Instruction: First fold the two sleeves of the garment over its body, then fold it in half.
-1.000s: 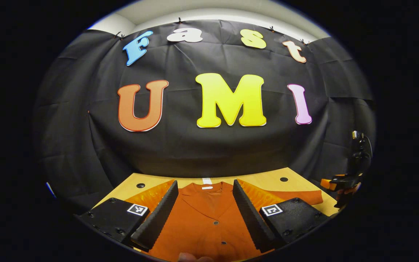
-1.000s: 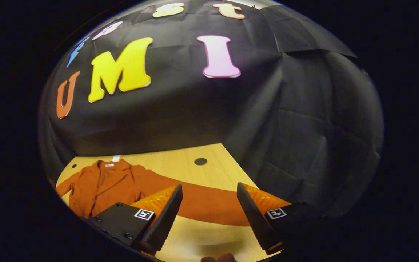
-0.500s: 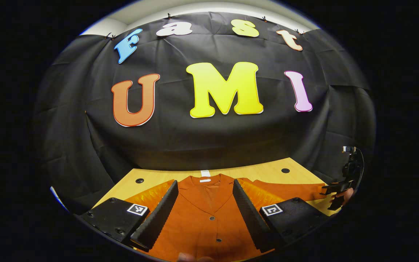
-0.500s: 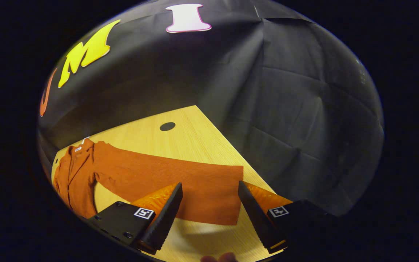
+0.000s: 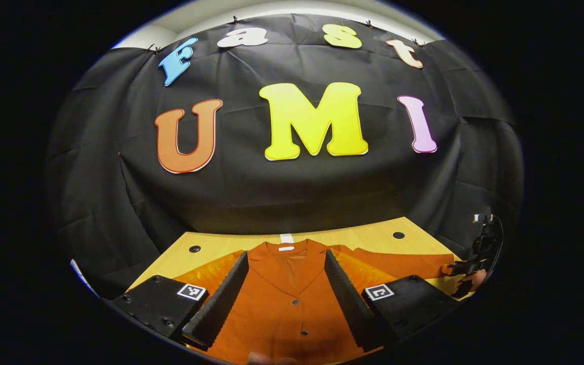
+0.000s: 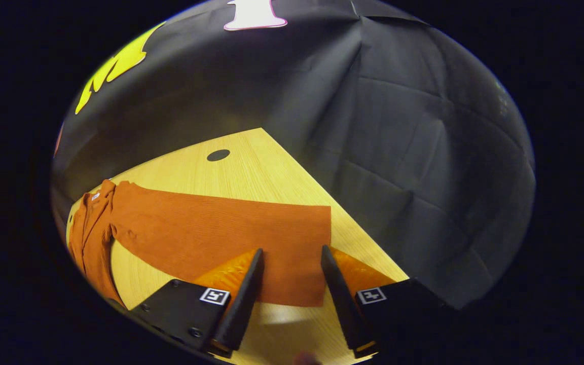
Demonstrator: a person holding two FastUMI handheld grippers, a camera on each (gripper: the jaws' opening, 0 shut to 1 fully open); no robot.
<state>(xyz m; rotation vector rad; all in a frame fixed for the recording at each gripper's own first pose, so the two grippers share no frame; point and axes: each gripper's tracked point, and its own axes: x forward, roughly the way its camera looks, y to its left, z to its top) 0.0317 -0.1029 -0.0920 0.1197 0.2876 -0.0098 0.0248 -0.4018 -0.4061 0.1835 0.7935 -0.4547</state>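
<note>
An orange garment (image 5: 292,299) lies spread flat on the pale wooden surface (image 6: 251,172), front side up, its collar toward the black cloth wall (image 5: 282,197) at the back. A small white tag (image 5: 287,238) sits at the neckline, and a row of dark buttons (image 5: 295,302) runs down the middle of the body.

The left gripper (image 5: 286,299) hangs over the body of the garment, its fingers spread wide, with the collar and the button line showing between them. It holds nothing, and I cannot tell whether its tips touch the cloth.

The garment's sleeve (image 6: 221,233) on the right gripper's side is stretched straight out across the surface, away from the body, unfolded. Its cuff (image 6: 317,253) ends near the surface's edge by the wall. The right gripper (image 6: 288,299) is low over that cuff end, its fingers apart, with the sleeve's end lying in the gap between them. The fingers are not pressed on the fabric; a shadow falls on the wood just below the cuff.

In the left gripper view the right gripper (image 5: 462,271) appears far off at the sleeve's tip, with part of the hand (image 5: 477,279) that holds it. A round dark hole (image 6: 218,155) marks the surface beyond the sleeve, near the wall.
</note>
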